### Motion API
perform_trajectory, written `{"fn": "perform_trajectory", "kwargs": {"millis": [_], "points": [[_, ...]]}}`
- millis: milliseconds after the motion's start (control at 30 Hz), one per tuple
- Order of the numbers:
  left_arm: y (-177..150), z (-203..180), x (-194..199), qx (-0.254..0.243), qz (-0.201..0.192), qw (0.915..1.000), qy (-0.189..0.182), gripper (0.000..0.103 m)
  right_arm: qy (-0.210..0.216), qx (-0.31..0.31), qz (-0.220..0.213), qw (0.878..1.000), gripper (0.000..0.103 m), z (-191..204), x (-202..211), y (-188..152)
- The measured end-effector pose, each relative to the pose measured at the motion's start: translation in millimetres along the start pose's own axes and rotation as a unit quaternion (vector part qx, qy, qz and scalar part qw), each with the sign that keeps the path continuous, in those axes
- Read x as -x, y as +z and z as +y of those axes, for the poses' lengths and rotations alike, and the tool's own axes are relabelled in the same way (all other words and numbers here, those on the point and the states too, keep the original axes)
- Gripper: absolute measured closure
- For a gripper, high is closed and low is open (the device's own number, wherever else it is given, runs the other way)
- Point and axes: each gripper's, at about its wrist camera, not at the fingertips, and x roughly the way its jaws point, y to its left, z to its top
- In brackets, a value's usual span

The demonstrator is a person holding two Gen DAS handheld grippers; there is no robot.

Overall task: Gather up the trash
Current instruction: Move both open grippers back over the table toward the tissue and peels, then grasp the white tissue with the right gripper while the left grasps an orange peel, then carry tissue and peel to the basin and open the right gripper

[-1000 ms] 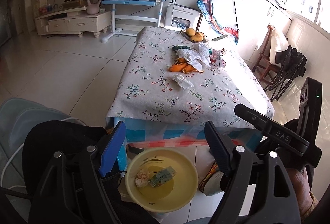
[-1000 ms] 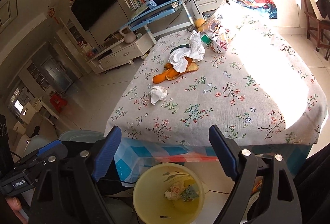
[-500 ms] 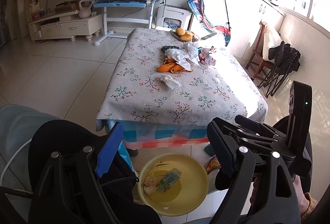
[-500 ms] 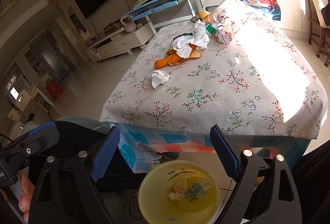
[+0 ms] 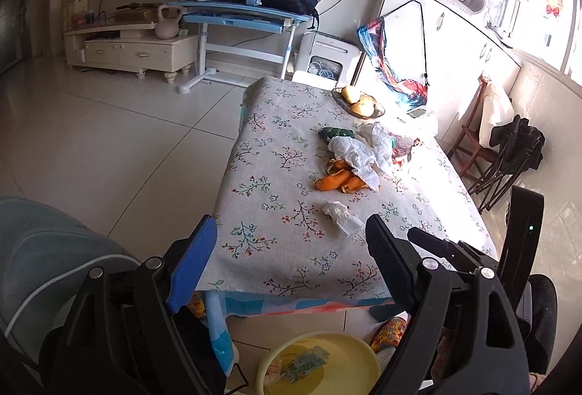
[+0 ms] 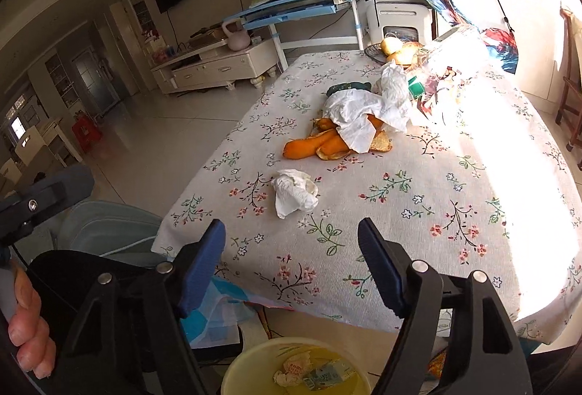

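Observation:
A crumpled white tissue (image 5: 342,213) (image 6: 294,193) lies on the flowered tablecloth (image 5: 276,176) (image 6: 436,194) near the table's front. Behind it are orange peels (image 5: 338,180) (image 6: 316,145) under a heap of white paper (image 5: 363,154) (image 6: 363,107). My left gripper (image 5: 291,225) hangs open over the table's front edge with nothing in it. My right gripper (image 6: 291,225) hovers there too; its jaws are closing, still wide apart, with nothing between them. Below both stands a yellow bin (image 5: 349,340) (image 6: 254,355) on the floor holding scraps.
A basket of fruit (image 5: 358,102) and colourful wrappers (image 6: 436,85) sit at the table's far end. A wooden chair (image 5: 473,147) stands to the right, a blue-grey seat (image 5: 47,249) to the left. A person's hand (image 6: 25,322) holds the left gripper's handle.
Both grippers have moved forward from above the bin to the table's front edge. The tissue looks nearer and the bin has slid to the bottom of both views. The right jaws have narrowed a little.

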Motion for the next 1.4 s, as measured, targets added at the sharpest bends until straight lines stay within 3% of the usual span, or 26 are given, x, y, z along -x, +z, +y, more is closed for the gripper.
{"fn": "perform_trajectory", "kwargs": {"millis": [200,267,333,367,500,700,867,1033,1100,1200,1400], "points": [[24.2,2.3,-27.2,-0.001,0.004,1.0,-0.002,0.022,-0.018,0.026,0.018,0.999,0.039,4.2,-45.0,16.7],[29.7,-0.8,-39.0,-0.01,0.01,0.9999,-0.001,0.022,-0.019,0.031,0.032,0.999,0.047,0.7,-57.4,16.9],[34.6,-6.1,-51.9,-0.023,0.018,0.9996,-0.001,0.022,-0.016,0.036,0.044,0.998,0.07,-3.8,-63.5,16.8],[37.0,-9.4,-58.8,-0.031,0.023,0.9992,-0.001,0.022,-0.012,0.036,0.046,0.998,0.074,-7.6,-62.9,17.3],[41.1,-32.0,-93.8,-0.085,0.051,0.9951,0.001,0.022,-0.005,0.037,0.055,0.998,0.08,-29.0,-44.5,16.4],[39.0,-62.2,-153.7,-0.17,0.096,0.9805,0.016,0.023,-0.004,-0.01,0.07,0.997,0.081,-78.5,-13.1,8.2],[34.3,-71.2,-195.5,-0.203,0.136,0.9693,0.03,0.043,0.02,-0.07,0.067,0.995,0.08,-96.9,-11.1,-2.8],[28.6,-78.7,-212.1,-0.227,0.147,0.9622,0.027,0.048,0.032,-0.082,0.068,0.994,0.079,-96.7,-7.8,-5.3],[29.2,-81.3,-215.3,-0.23,0.146,0.962,0.022,0.05,0.036,-0.088,0.068,0.993,0.079,-99.4,-8.9,-2.3],[30.8,-82.0,-217.4,-0.219,0.153,0.9637,-0.004,0.071,0.035,-0.085,0.067,0.993,0.078,-99.3,-8.8,-1.4],[27.4,-77.9,-204.3,-0.203,0.146,0.9683,-0.015,0.087,0.036,-0.09,0.065,0.993,0.078,-99.3,-9.0,-1.2]]}}
